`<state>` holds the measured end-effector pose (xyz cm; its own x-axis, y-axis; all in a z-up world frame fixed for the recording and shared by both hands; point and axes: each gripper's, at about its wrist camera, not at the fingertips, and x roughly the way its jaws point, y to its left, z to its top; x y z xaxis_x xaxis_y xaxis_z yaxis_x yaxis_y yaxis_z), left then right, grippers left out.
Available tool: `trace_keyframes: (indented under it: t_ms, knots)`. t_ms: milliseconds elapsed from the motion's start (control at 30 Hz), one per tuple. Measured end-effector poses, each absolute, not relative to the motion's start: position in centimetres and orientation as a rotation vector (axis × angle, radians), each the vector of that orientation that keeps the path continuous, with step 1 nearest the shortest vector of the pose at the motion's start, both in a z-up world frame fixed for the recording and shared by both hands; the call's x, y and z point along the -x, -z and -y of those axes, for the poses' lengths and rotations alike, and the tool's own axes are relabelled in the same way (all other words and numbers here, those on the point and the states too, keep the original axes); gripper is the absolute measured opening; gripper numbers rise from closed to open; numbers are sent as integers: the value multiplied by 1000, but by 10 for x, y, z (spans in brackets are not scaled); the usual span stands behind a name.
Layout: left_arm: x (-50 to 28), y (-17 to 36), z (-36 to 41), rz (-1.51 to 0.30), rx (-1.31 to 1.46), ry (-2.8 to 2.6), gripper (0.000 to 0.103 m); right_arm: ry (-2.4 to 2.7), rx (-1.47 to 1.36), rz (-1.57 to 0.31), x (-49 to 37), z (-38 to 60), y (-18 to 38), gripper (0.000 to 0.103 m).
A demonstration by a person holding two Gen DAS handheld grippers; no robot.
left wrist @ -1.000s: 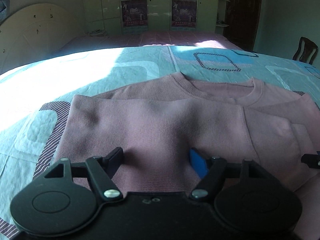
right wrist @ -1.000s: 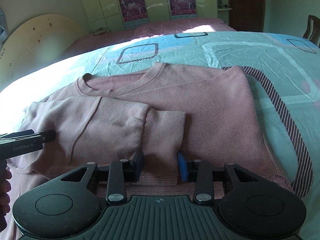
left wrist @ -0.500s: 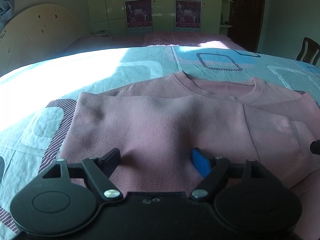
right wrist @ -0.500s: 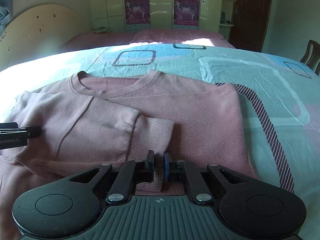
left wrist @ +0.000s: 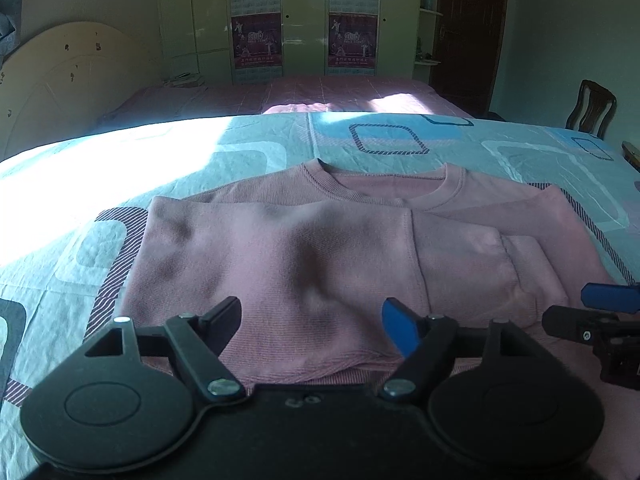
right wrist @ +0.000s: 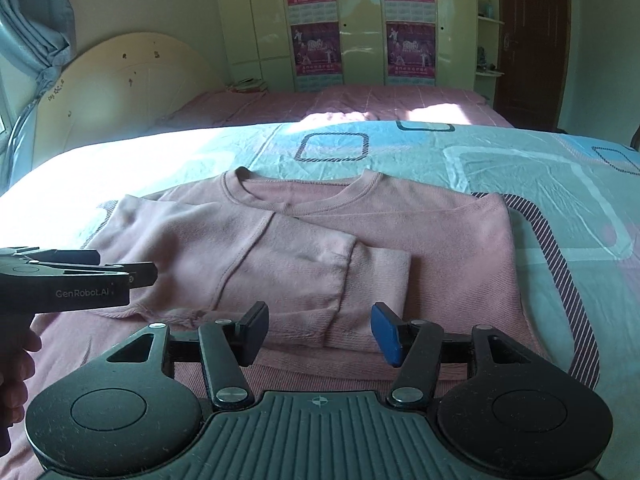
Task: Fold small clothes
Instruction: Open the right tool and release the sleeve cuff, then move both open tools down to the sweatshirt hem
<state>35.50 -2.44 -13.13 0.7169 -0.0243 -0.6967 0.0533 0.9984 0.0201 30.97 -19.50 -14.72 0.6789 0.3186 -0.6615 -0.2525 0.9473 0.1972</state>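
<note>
Right claw (right wrist: pixel 320 330) just reopened, empty, above pink sweater (right wrist: pixel 420 248); left claw (left wrist: pixel 312 320) apart, empty.

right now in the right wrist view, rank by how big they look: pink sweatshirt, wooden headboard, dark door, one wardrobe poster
1. pink sweatshirt, nearest, so partly inflated
2. wooden headboard
3. dark door, close to the headboard; unsure
4. wardrobe poster, smallest

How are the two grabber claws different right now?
The left gripper stands wider open than the right gripper, whose jaws have just been opening. The left gripper hangs over the folded-in side of the pink sweater, while the right gripper hangs over the sleeve cuff. Both have one black pad and one blue pad, and neither is holding anything.
</note>
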Motion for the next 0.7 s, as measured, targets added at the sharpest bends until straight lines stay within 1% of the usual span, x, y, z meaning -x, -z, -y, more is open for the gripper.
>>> trace_keyframes:
  t_ms: [200,500,600,700]
  knots:
    - [-324,136,34,-799,-44,49,77,-387,-57,-791,-281,191,158,55]
    - [-298,166,38,-885,-84,16,76,-371,5,-852,-255,190,186,54]
    - [-292,170,34,-878,-97,9,79,-333,13,-842,-247,195,190,54]
    - [-286,169,27,-878,-105,8,80,-295,12,-841,-240,201,189,54]
